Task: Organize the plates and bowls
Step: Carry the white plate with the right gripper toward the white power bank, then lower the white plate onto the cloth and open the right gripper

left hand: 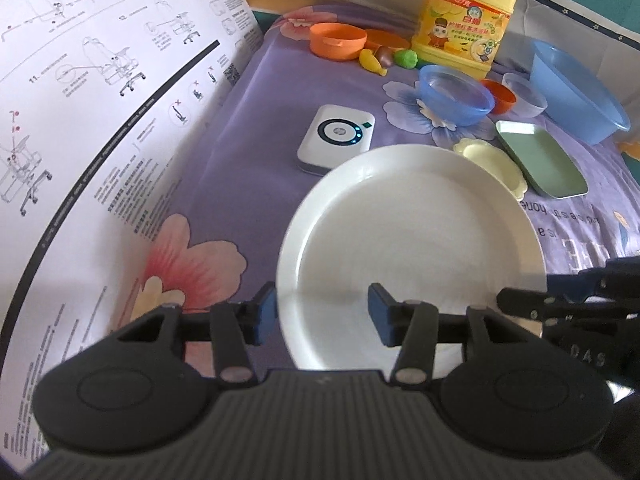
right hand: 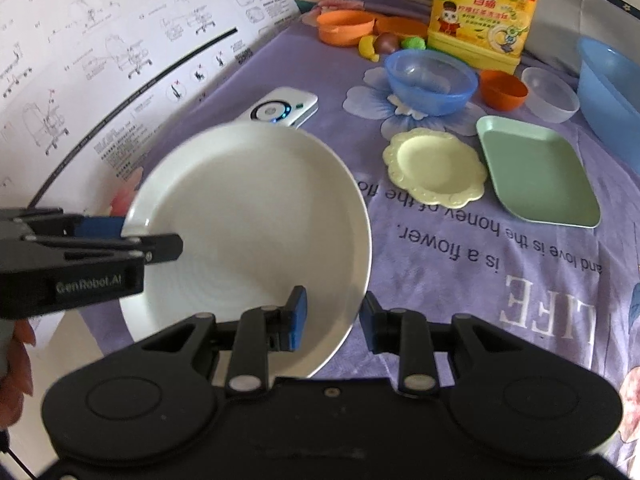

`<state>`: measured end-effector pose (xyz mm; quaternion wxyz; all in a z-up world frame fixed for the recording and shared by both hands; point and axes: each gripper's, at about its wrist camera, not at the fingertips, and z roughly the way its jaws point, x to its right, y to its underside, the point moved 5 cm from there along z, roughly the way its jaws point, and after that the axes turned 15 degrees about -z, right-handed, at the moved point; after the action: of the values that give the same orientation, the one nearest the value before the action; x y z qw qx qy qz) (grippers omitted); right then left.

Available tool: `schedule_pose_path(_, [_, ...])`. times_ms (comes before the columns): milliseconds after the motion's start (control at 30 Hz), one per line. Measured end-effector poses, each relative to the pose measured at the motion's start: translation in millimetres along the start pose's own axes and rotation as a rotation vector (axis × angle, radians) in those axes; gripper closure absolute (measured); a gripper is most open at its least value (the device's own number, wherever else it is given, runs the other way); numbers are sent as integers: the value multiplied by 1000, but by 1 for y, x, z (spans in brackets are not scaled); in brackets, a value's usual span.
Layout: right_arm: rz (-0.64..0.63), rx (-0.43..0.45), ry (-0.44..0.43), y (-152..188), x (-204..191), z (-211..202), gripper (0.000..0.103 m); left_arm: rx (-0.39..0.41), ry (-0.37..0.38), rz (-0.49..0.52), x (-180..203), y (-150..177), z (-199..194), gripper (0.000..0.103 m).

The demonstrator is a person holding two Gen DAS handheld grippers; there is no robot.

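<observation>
Although both grippers crowd the big white plate (right hand: 248, 216), neither clearly grips it. The right gripper (right hand: 334, 322) has its fingers spread on either side of the plate's near-right rim, one blue pad (right hand: 298, 318) over the plate's face and the other outside the edge — a stance that looks meant for pinching the rim, though no squeeze shows. The left gripper (left hand: 322, 314) stands the same way at the opposite rim, fingers parted, one pad off the plate and one over it. The plate appears tilted and raised off the purple flowered cloth (right hand: 460, 264), yet what carries it I cannot tell.

Just beyond lie the scalloped yellow plate (right hand: 434, 166) and the green rectangular tray (right hand: 536, 170), side by side and flat, probably where plates are being gathered. A white device (left hand: 336, 138) sits behind the big plate. Farther back stand the blue bowl (right hand: 432, 82), a small orange bowl (right hand: 502, 88) and a clear bowl (right hand: 550, 94) in a row, with a large blue basin (right hand: 608, 80) at the right. At the far edge are the yellow detergent jug (right hand: 484, 12), toy fruit and an orange dish (right hand: 346, 28); a printed instruction sheet (left hand: 100, 100) rises on the left.
</observation>
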<state>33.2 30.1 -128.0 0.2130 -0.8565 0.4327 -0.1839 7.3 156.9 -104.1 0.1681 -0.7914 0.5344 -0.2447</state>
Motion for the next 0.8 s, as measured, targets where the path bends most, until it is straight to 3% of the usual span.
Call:
schedule_pose_path(333, [-15,-29,-7,4,1,15,72,-32,-20,14,-2,5,19,49])
schedule_pose_path(367, [-20,-26,-8,4,0,14,68,-34,-15,16,-1,5,19,46])
schedule_pose_path(400, [-24,-23,-10,3,-1,14,58,-36,-12,17,-1,5,20,42])
schedule_pose_path(433, [-27,-20,-12,4,-1,14,42,-32,-16,19,-1,5,20,29])
schedule_pose_path(467, [-28,-16,-12,4,-1,13,33,-21,-30,23,-1,4,19,15])
schedule_pose_path(500, [-30,-10,-9,5,-1,12,18,-7,-46,27,-2,4,18,8])
schedule_pose_path(533, [-32,1,-7,5,-1,10,13,7,-60,27,-3,3,17,0])
schedule_pose_path(633, [-22,10,-4,5,3,6,2,13,-76,3,-9,0,16,0])
schedule_pose_path(800, [17,25,-10,6,11,-2,0,0,-85,-67,-21,-5,15,0])
